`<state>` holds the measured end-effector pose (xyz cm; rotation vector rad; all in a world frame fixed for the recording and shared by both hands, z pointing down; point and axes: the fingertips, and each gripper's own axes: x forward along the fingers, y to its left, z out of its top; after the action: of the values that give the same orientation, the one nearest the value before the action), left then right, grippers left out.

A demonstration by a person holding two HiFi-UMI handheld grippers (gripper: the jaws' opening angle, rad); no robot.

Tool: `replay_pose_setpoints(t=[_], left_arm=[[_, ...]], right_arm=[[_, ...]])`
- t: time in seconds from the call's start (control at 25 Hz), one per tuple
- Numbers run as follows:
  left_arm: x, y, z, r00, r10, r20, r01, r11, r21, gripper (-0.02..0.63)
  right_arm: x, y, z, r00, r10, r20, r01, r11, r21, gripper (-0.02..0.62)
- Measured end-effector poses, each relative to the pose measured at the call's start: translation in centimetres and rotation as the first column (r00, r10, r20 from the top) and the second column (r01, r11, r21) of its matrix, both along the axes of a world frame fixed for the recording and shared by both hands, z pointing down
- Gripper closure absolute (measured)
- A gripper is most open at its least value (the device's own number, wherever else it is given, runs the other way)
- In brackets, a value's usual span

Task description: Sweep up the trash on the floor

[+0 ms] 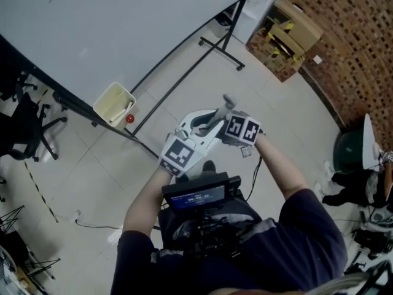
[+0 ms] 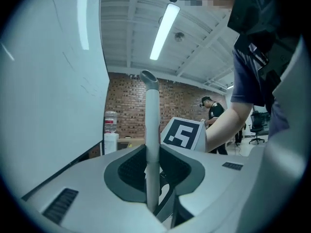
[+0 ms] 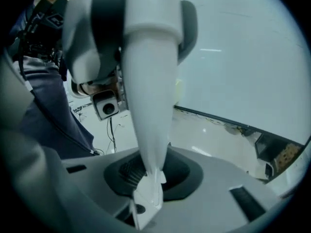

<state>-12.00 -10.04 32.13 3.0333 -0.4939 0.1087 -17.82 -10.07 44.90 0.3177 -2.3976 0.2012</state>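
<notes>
At the whiteboard's (image 1: pixel 92 29) foot a cream bin (image 1: pixel 113 102) stands on the floor, with a small red ball (image 1: pixel 129 118) just beside it. Right of the whiteboard's foot, left tongs (image 2: pixel 153 188) and right tongs (image 3: pixel 148 188) both clamp one white handle (image 2: pixel 152 125).

Floor plan, head view. The whiteboard (image 1: pixel 110 29) fills the upper left. A bin (image 1: pixel 115 103) stands on the floor (image 1: pixel 276 97) at its lower edge, with a ball (image 1: pixel 129 118) just beside it. Boxes (image 1: pixel 288 32) lie against the brick wall (image 1: pixel 350 35) at upper right (chairs (image 1: pixel 27 125) at far left). At centre, a pole (image 2: pixel 152 130) is gripped upright in the left gripper (image 2: pixel 153 171), and a handle (image 3: pixel 146 96) is gripped in the right gripper (image 3: pixel 146 178).
</notes>
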Motion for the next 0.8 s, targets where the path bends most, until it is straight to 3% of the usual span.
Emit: replay_pose_setpoints(t=[0.12, 0.28, 0.6, 0.8], left_arm=[[-3.1, -3.7, 2.2, 0.99, -0.138, 0.025, 0.139, 0.99, -0.03, 0.532], [-6.4, -7.8, 5.4, 0.959, -0.275, 0.064, 0.28, 0.956, -0.092, 0.531], [-8.8, -14.3, 13.0, 0.904, -0.391, 0.17, 0.42, 0.885, -0.2, 0.529], [-10.8, -17.7, 17.2, 0.851, -0.486, 0.2, 0.524, 0.815, -0.247, 0.528]], right_arm=[[-2.6, -3.5, 2.3, 1.0, 0.001, -0.03, -0.001, 1.0, 0.003, 0.5], [-4.8, -7.6, 5.6, 0.998, 0.034, -0.043, -0.035, 0.999, -0.02, 0.5], [-6.5, -13.8, 13.5, 0.995, -0.011, -0.095, -0.001, 0.992, -0.123, 0.5], [-8.1, -16.2, 17.8, 0.986, -0.097, -0.134, 0.075, 0.984, -0.16, 0.5]])
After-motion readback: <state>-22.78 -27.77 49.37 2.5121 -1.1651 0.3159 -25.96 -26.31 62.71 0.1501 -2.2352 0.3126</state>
